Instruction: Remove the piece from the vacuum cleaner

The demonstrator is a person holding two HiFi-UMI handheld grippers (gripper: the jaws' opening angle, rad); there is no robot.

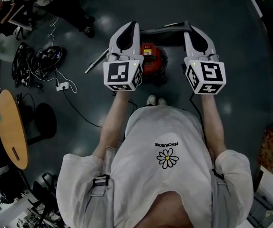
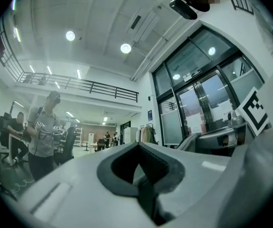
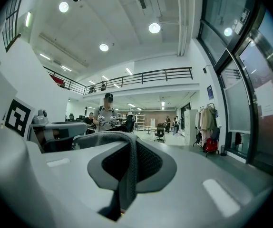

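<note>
The red vacuum cleaner (image 1: 153, 61) stands on the dark floor, far below and between my two grippers. Its dark hose or handle (image 1: 165, 32) runs across behind it. A grey metal tube (image 1: 96, 61) lies on the floor to its left. My left gripper (image 1: 129, 26) and right gripper (image 1: 194, 29) are held level at chest height, both pointing forward over the vacuum cleaner and well above it. The jaws of the left gripper (image 2: 140, 174) are shut with nothing between them. The right gripper (image 3: 127, 148) is likewise shut and holds nothing. Both gripper views look across the hall, not down at the vacuum cleaner.
Cables and a white power strip (image 1: 62, 86) lie on the floor at left, beside a round wooden table (image 1: 11, 128). A box (image 1: 271, 149) sits at the right edge. A person (image 2: 43, 132) stands in the hall; glass doors (image 2: 208, 103) are on one side.
</note>
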